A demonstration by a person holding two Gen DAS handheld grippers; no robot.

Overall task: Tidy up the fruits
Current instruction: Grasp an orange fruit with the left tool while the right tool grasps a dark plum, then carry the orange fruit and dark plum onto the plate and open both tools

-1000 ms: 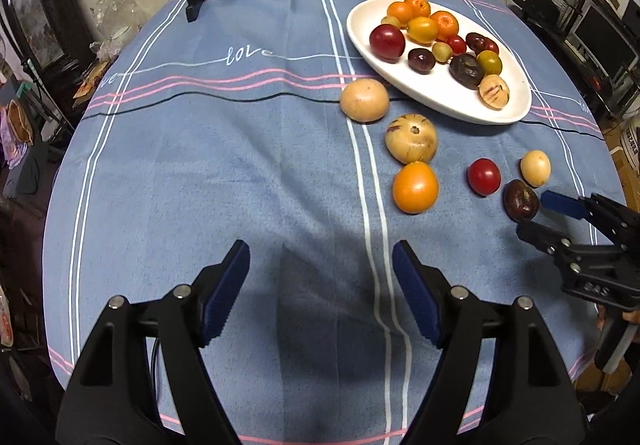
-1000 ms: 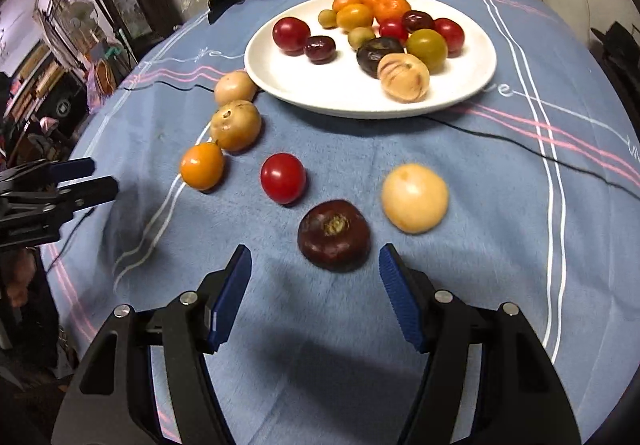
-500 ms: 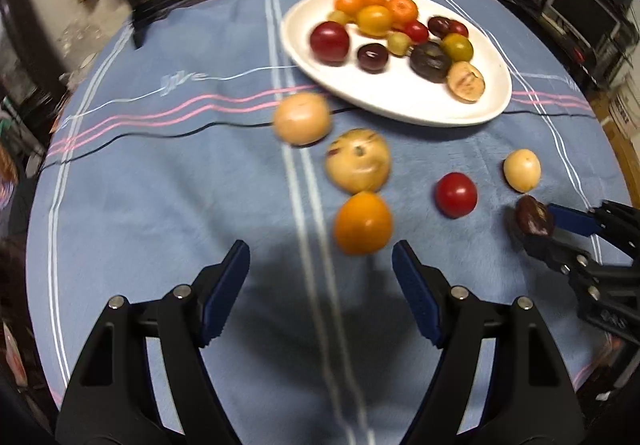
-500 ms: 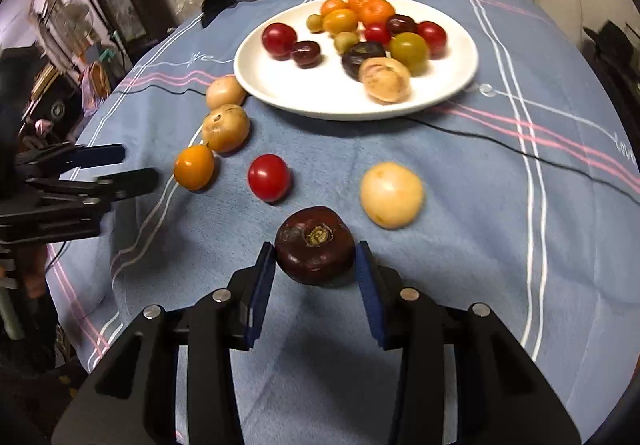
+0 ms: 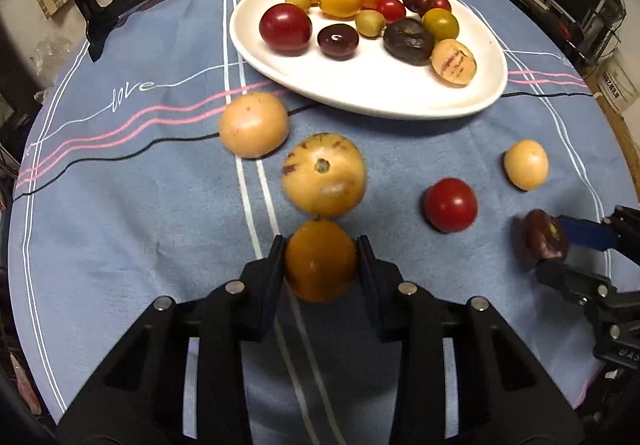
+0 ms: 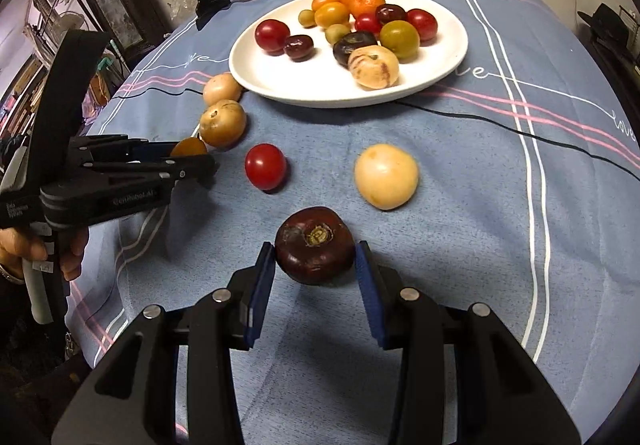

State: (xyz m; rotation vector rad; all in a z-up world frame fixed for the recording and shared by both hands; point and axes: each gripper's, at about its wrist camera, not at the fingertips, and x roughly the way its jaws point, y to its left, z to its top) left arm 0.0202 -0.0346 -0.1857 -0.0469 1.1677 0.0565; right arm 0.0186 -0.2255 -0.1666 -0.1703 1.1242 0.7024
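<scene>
The left gripper [image 5: 320, 259] is closing its jaws, pads already against the orange fruit [image 5: 320, 261] near the tablecloth's [image 5: 120, 185] front edge. The right gripper [image 6: 315, 263] is clamped on the dark purple fruit [image 6: 315, 245] nearby. "love" [image 5: 132, 95] is stitched on the cloth; "GenRobot.AI" [image 6: 134, 198] marks the left gripper's body. The white plate [image 6: 440, 57] sits toward the far edge.

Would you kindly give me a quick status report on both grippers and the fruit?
Left gripper closing on the orange fruit. Right gripper shut on the dark purple fruit. Four fruits loose on the cloth; path to the white plate clear.
</scene>
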